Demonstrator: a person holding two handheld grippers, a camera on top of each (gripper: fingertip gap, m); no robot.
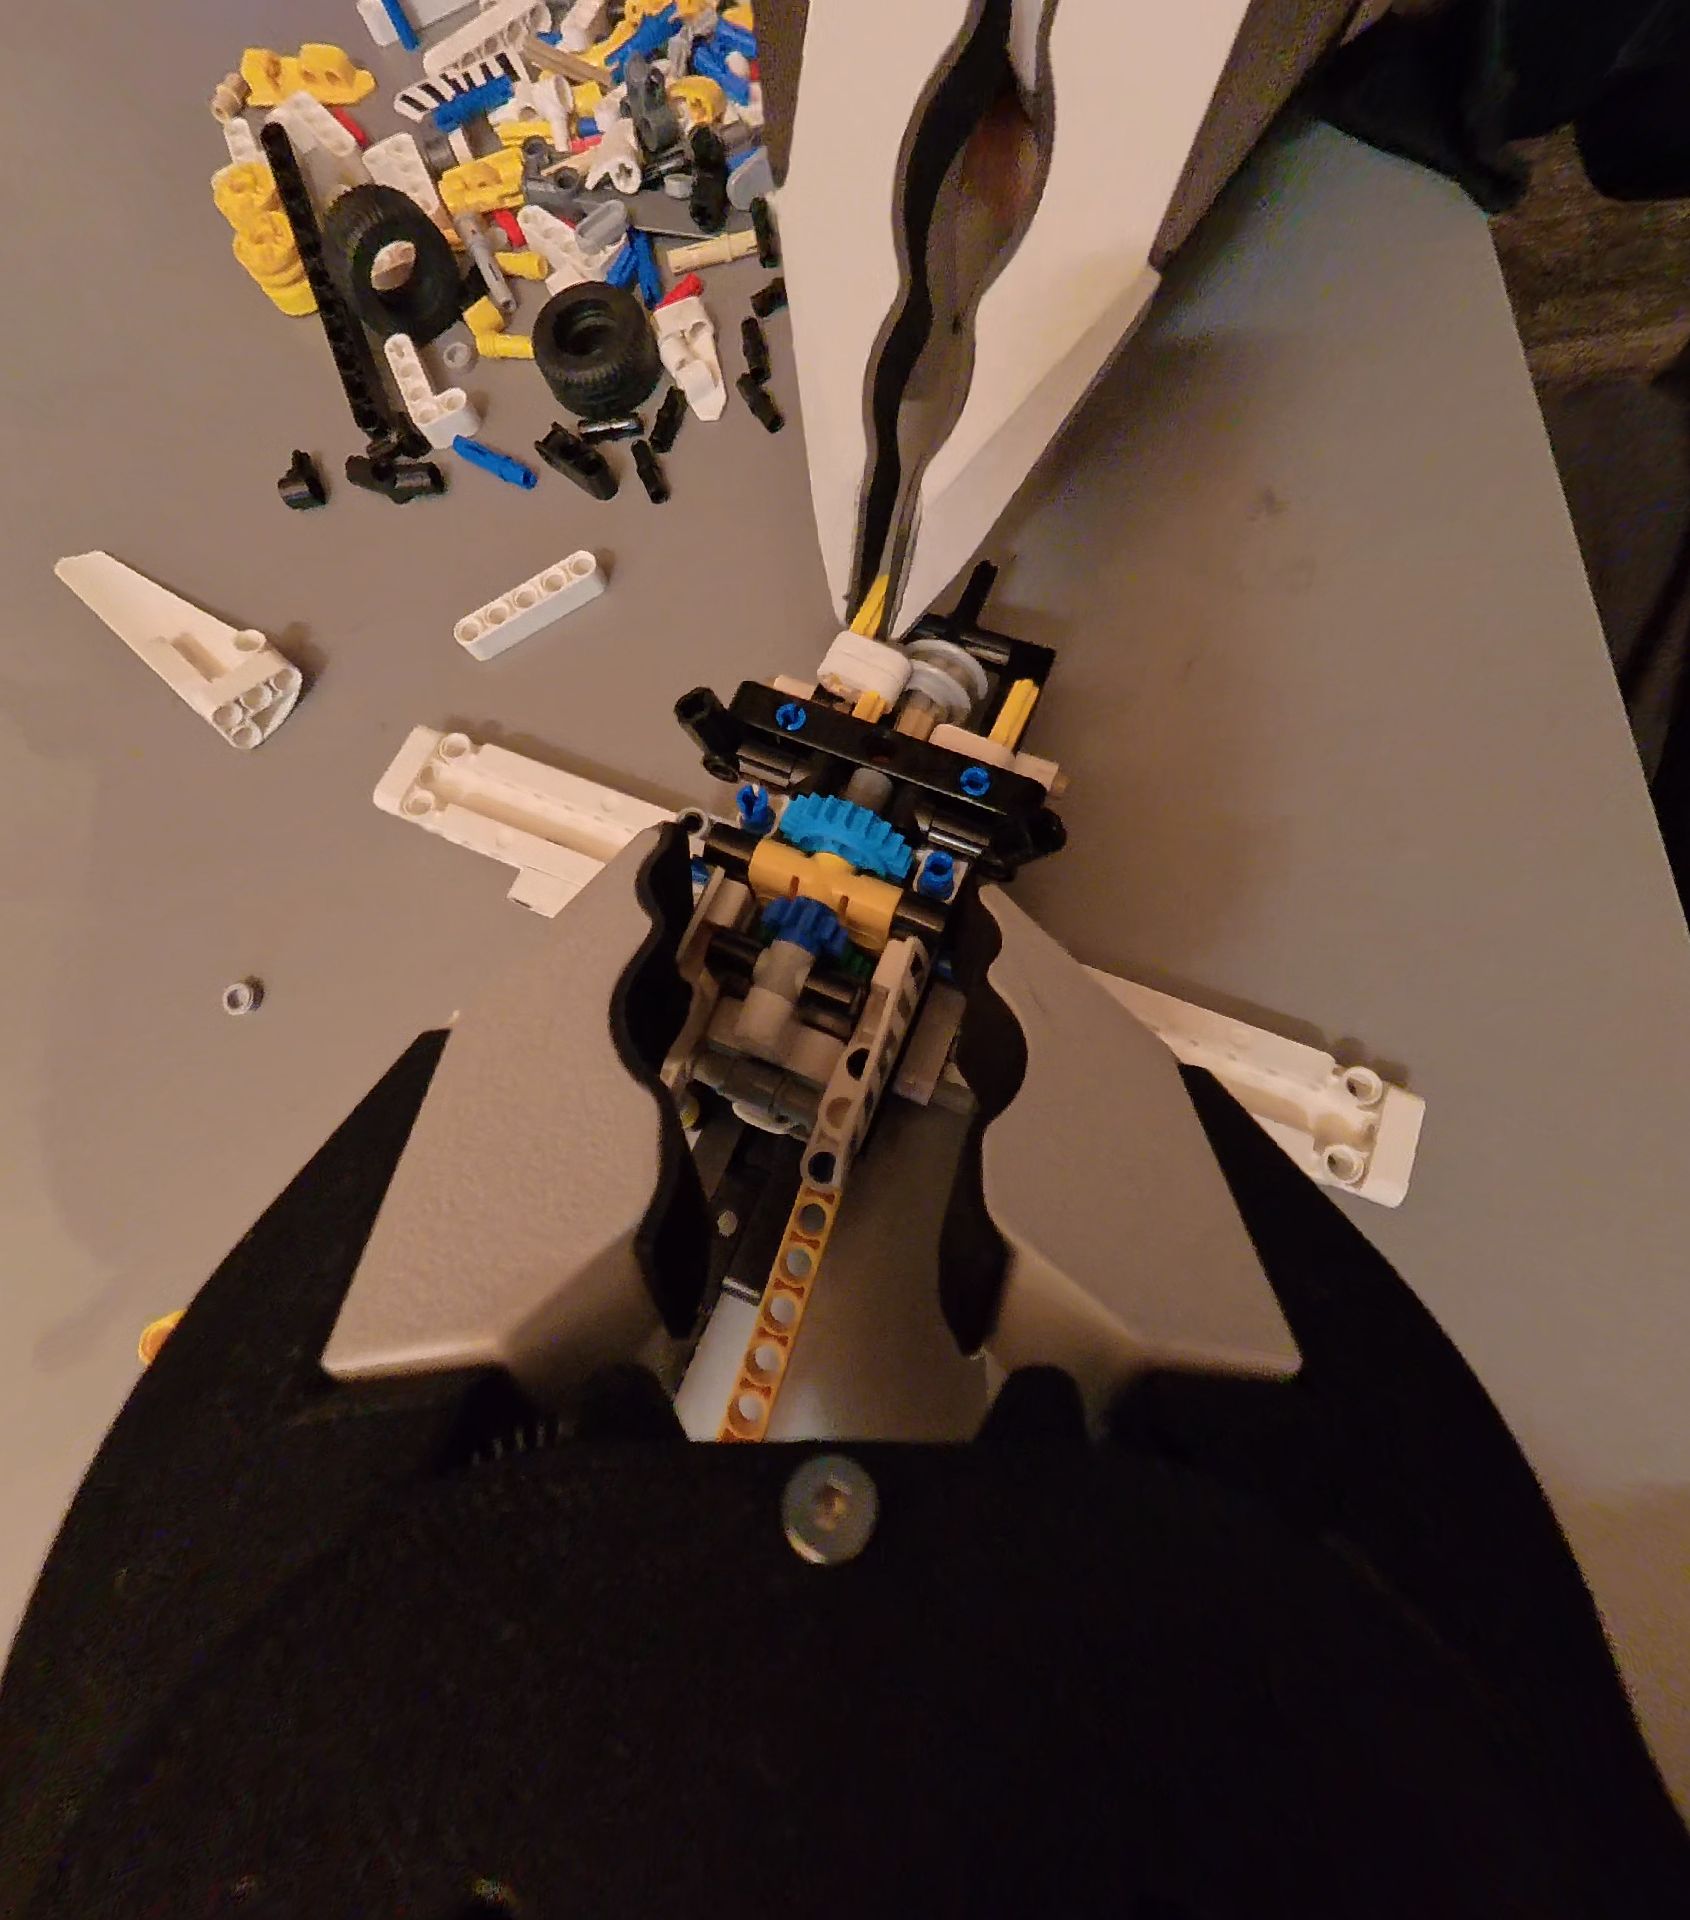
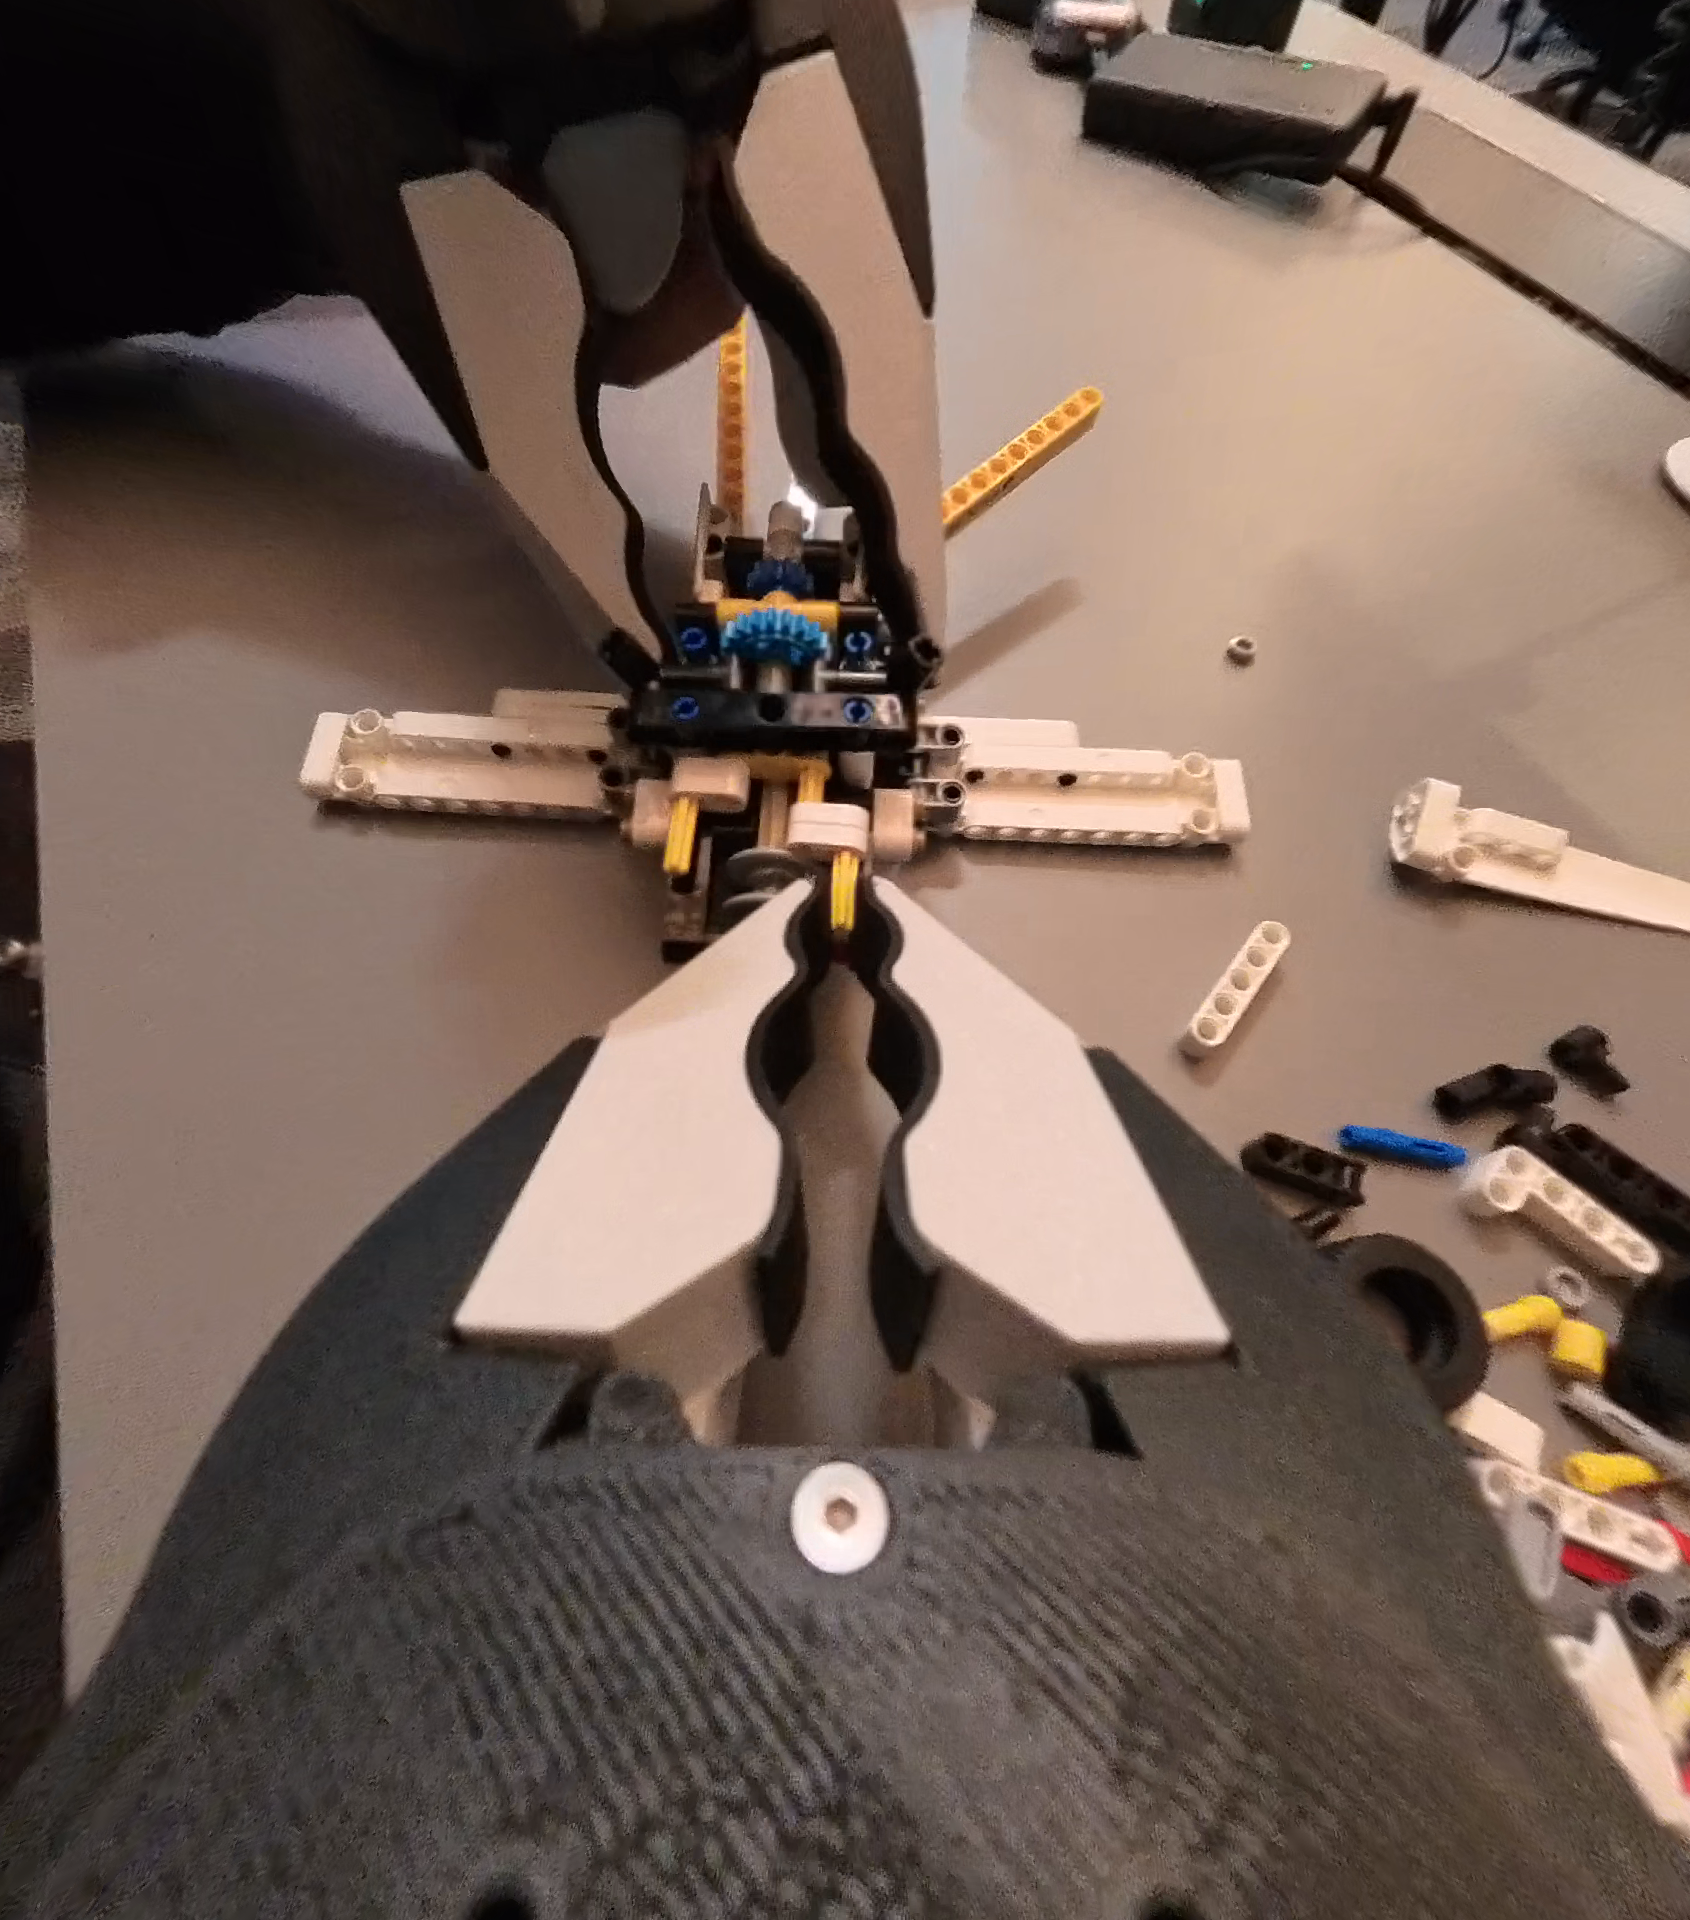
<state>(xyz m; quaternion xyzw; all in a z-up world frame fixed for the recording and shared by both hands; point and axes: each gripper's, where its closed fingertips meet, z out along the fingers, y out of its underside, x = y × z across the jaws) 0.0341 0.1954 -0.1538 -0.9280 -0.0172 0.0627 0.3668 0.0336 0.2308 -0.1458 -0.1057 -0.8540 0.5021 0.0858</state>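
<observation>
A brick assembly (image 1: 882, 740) with blue gears, a black cross beam and white side panels (image 1: 498, 800) rests on the grey table (image 1: 93, 1039). My left gripper (image 1: 825, 873) is shut on its body, with one pad on each side. The right wrist view shows that grip from the front (image 2: 768, 712). My right gripper (image 2: 841, 904) is shut on a yellow axle (image 2: 843, 894) that sticks out of the assembly's near end under a small white connector (image 2: 825, 828). In the left wrist view the right gripper (image 1: 872, 608) comes in from above, its tips on that axle.
A pile of loose parts (image 1: 508, 177) with two black tyres (image 1: 394, 260) lies at the far left, and shows in the right wrist view (image 2: 1651, 1507). A white wing panel (image 1: 186, 644), a white beam (image 1: 529, 603) and a small grey bush (image 1: 241, 997) lie apart. The table edge (image 1: 1599, 623) runs at the right. Tip to tip, the grippers are about 5 centimeters apart.
</observation>
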